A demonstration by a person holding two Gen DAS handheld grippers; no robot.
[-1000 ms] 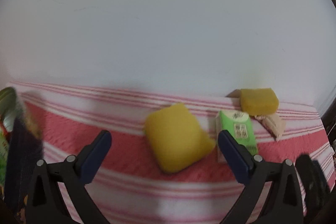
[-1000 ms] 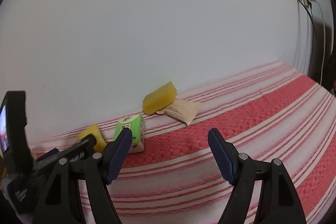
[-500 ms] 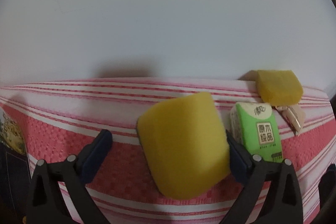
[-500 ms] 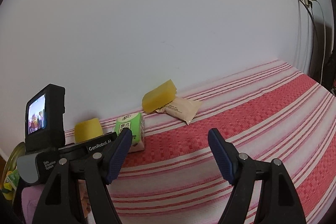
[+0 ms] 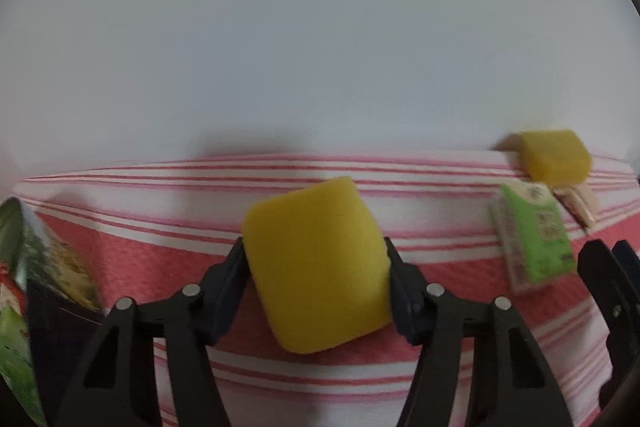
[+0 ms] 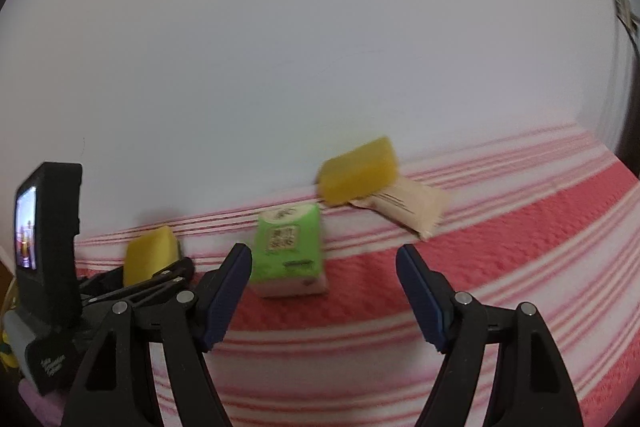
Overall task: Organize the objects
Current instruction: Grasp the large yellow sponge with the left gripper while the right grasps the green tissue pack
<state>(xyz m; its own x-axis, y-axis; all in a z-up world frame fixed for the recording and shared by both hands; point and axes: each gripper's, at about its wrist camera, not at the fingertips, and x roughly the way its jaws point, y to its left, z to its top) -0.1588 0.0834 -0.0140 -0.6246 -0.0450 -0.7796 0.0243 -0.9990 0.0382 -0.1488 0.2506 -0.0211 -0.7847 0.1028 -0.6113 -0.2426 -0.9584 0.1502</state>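
Left tongs (image 5: 316, 267) pinching sponge (image 5: 318, 267) by its sides, low over striped cloth (image 5: 160, 255), near the wall. Right tongs (image 6: 324, 279) spread, holding nothing, aimed toward green pack (image 6: 290, 251). Second sponge (image 6: 358, 171) and beige sachet (image 6: 412, 207) further right by the wall. Risk: soft foam (compresses easily) squirming out or twisting if lifted fast; also tongs clashing, being just beside each other.

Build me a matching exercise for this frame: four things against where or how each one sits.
1. near yellow sponge
2. far yellow sponge
3. green tissue pack
4. right gripper

A. open, holding nothing
B. lying on the striped cloth, ahead of the open fingers
C. squeezed between the left gripper fingers
D. resting partly on a beige packet

Pairs: 1-C, 2-D, 3-B, 4-A
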